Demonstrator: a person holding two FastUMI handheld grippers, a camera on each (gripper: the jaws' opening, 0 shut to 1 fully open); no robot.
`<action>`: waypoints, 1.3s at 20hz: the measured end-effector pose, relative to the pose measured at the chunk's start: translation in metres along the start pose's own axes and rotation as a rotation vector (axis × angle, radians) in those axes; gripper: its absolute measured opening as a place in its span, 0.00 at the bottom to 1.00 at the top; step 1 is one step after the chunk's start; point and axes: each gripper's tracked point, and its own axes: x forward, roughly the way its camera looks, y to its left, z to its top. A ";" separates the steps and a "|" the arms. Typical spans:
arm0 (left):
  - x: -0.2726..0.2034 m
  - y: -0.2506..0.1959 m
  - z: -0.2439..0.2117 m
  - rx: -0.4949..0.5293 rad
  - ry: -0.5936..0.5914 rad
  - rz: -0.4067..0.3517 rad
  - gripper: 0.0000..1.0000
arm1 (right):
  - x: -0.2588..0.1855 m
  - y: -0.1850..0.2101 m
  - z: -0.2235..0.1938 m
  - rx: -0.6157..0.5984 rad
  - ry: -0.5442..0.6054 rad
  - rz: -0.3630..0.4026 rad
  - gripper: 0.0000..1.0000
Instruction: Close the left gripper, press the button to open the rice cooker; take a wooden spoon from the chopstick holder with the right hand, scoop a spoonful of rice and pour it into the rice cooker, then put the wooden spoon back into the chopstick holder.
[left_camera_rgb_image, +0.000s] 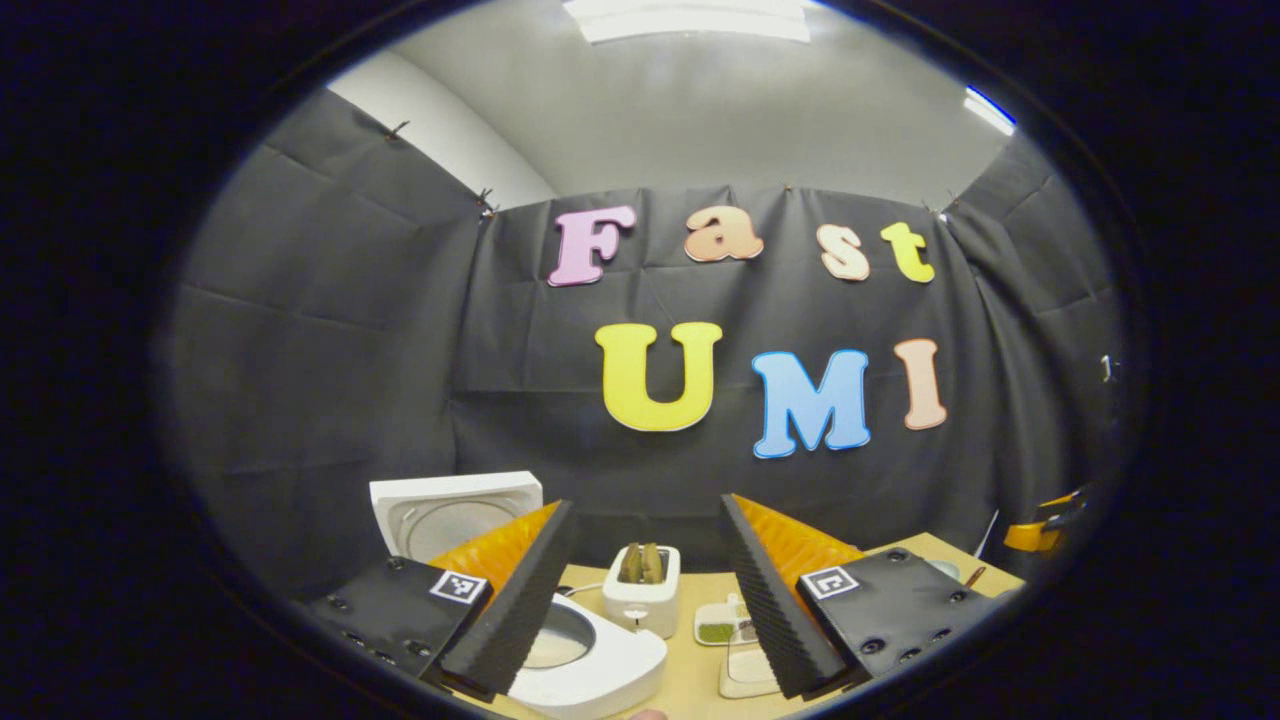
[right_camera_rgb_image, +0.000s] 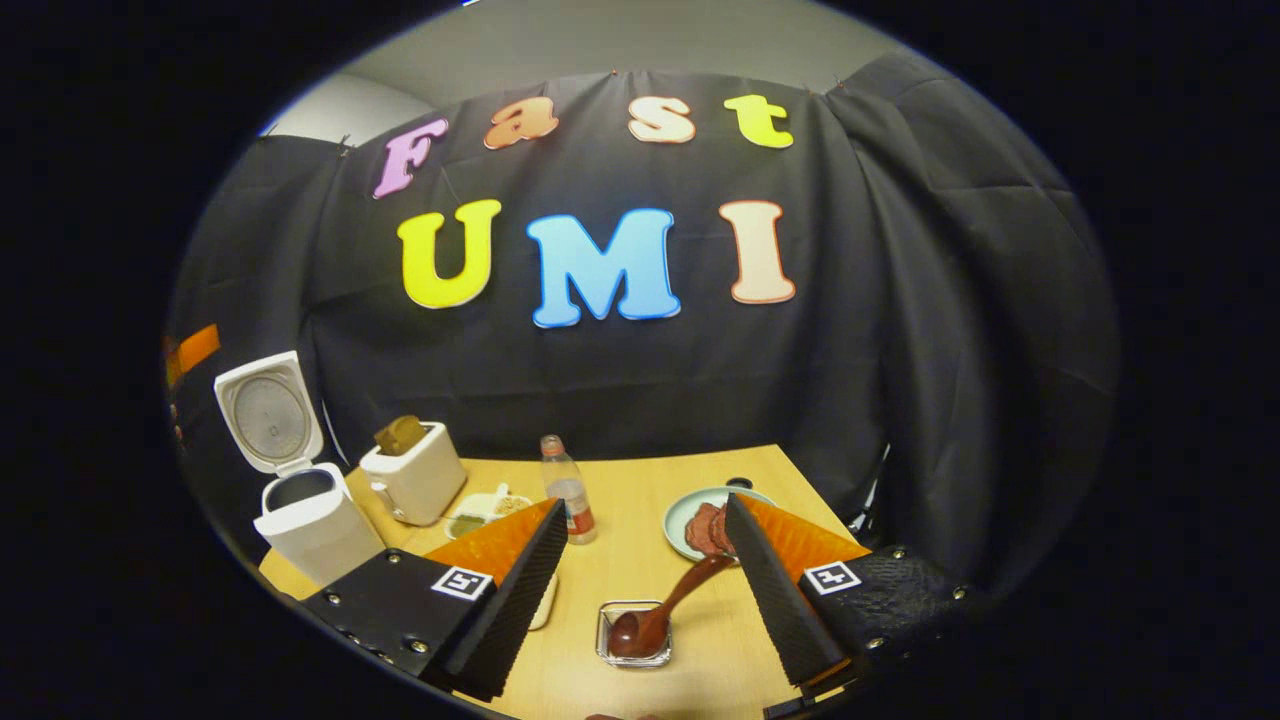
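Overall, scene: one wooden table in a booth with black cloth walls.
Rice cooker: one, white, at the table's far left corner in the right gripper view; its lid stands raised and the pot opening is exposed. In the left gripper view it lies directly below the left gripper, partly covered by one finger.
Left gripper: fingers spread wide, nothing between them; it hangs above the cooker's front, with the toaster seen through the gap.
Right gripper: fingers spread wide, nothing pressed between them. The wooden spoon lies in the gap; its handle runs up toward the right-hand finger, and whether it touches that finger cannot be told.
Wooden spoon: one, dark brown; its bowl rests in a small clear square dish near the table's front edge.
Toaster: one, white, just beside the cooker, with bread sticking out of its top.
Bottle: one, clear plastic, upright near the table's middle.
Plate: one, pale green, toward the far right edge, holding reddish slices; partly hidden by the right-hand finger.
Small trays: pale, between toaster and bottle; their number cannot be counted surely.
Open room: bare tabletop between bottle and plate, and around the clear dish; the right edge lies close behind the plate.
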 end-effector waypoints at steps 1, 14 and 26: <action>-0.003 -0.005 0.000 0.005 -0.003 -0.011 0.99 | 0.009 -0.008 -0.011 0.017 0.030 -0.018 0.97; -0.013 -0.016 -0.037 0.009 0.121 0.031 0.99 | 0.106 -0.038 -0.111 0.293 0.284 -0.026 0.85; -0.023 -0.006 -0.034 0.054 0.101 0.064 0.96 | 0.085 0.003 -0.076 0.351 0.236 0.104 0.13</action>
